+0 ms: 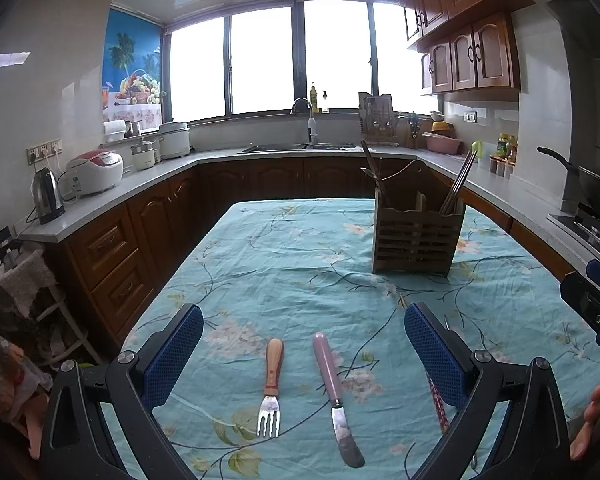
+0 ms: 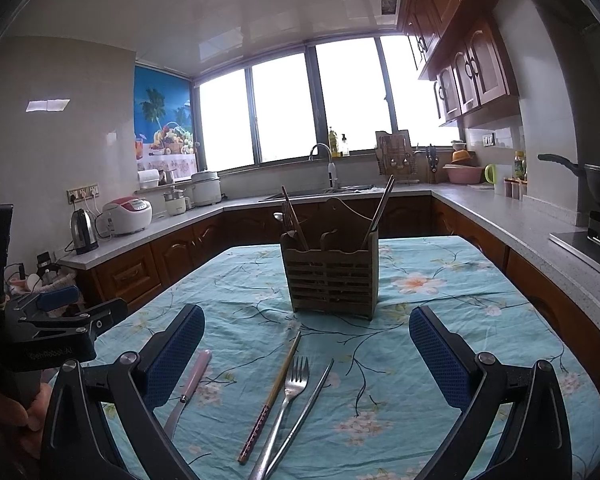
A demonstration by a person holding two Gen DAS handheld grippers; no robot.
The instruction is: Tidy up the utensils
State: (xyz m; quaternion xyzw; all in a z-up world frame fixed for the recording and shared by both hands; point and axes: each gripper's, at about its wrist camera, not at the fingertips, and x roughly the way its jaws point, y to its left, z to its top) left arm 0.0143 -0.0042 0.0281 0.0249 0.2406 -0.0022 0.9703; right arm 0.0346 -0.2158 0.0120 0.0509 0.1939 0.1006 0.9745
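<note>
A slatted wooden utensil holder (image 1: 417,240) (image 2: 330,276) stands on the table with chopsticks and a spoon in it. My left gripper (image 1: 304,344) is open and empty above a wooden-handled fork (image 1: 271,388) and a pink-handled knife (image 1: 334,388). A patterned chopstick (image 1: 436,400) lies partly hidden behind its right finger. My right gripper (image 2: 306,344) is open and empty above a wooden chopstick (image 2: 274,392), a steel fork (image 2: 288,404) and a metal chopstick (image 2: 306,408). The pink-handled knife (image 2: 192,380) lies beside its left finger.
The table carries a teal floral cloth (image 1: 300,264) (image 2: 420,320). Kitchen counters run round it, with a kettle (image 1: 47,196), rice cookers, a sink (image 1: 300,146) and a wok (image 1: 596,188) on the stove. The left gripper's body (image 2: 52,328) shows at the left of the right wrist view.
</note>
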